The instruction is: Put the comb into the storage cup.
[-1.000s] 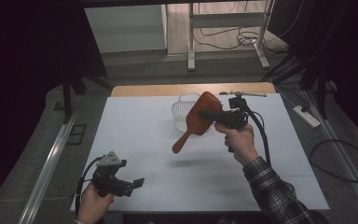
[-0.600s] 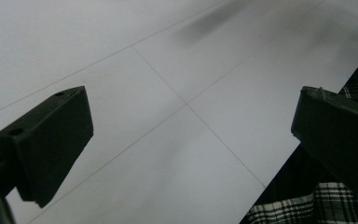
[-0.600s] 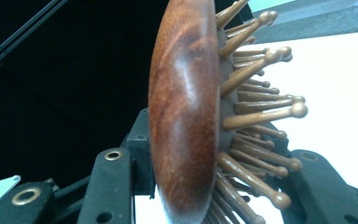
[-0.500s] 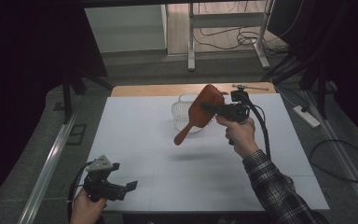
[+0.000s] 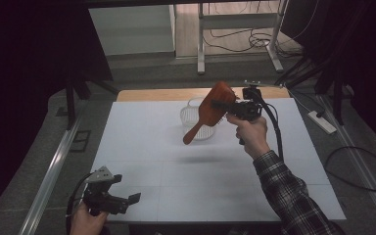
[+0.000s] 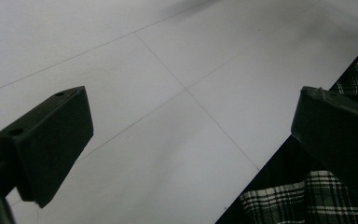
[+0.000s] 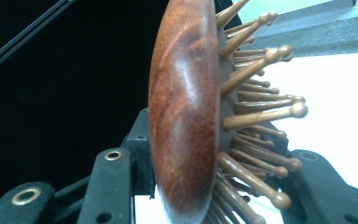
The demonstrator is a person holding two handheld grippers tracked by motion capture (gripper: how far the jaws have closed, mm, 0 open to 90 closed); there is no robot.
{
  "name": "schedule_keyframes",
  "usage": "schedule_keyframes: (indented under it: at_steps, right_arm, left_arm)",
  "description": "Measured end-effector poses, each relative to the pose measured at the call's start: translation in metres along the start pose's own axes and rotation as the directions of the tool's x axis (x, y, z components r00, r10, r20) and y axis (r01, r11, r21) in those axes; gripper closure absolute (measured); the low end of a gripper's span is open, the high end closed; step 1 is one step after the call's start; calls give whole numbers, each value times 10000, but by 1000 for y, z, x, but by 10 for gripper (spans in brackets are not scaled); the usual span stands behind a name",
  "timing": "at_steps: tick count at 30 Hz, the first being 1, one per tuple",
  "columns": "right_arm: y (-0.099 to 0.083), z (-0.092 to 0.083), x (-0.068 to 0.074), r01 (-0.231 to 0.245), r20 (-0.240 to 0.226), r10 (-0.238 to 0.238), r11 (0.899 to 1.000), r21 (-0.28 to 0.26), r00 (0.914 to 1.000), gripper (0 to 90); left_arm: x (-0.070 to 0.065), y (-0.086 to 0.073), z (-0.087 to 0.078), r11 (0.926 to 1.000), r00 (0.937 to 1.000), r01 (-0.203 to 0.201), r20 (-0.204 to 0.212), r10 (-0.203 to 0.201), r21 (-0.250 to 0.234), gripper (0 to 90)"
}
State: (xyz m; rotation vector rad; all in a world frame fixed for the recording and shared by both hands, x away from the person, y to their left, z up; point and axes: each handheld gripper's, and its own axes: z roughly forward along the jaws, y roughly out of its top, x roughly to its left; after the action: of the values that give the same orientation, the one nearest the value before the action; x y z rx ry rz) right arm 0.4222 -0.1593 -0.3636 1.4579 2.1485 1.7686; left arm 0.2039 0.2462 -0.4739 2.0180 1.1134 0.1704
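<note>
Hairbrush [image 5: 214, 110], pinched at its head by the right gripper [image 5: 225, 106], has been lifted higher above the basket [image 5: 192, 119] beneath it; left gripper [image 5: 127, 200] is held spread, idle.

The right gripper [image 5: 225, 105] has lifted the wooden hairbrush [image 5: 210, 113] slightly, while the left gripper [image 5: 127, 199] apparently withdrew toward the surface's [image 5: 142, 142] near edge.

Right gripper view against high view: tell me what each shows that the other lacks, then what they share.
The right gripper view alone gives the hairbrush's wooden pins close up. The high view alone gives the clear basket on the white table, the open left gripper and the brush handle. Both give the right gripper shut on the hairbrush.
</note>
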Motion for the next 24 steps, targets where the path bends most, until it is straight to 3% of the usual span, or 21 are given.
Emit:
schedule_keyframes:
  at_steps: [10,24]
  right_arm:
    - [11,2,-4,-81,144,85,9996,-279,9999,531]
    - [28,6,-14,-76,730,123,9979,-636,9973,530]
  left_arm:
    - [0,-2,-3,10000,10000,54,-22,-54,-22,0]
    - [-1,-3,-5,10000,9995,-20,-329,22,56,0]
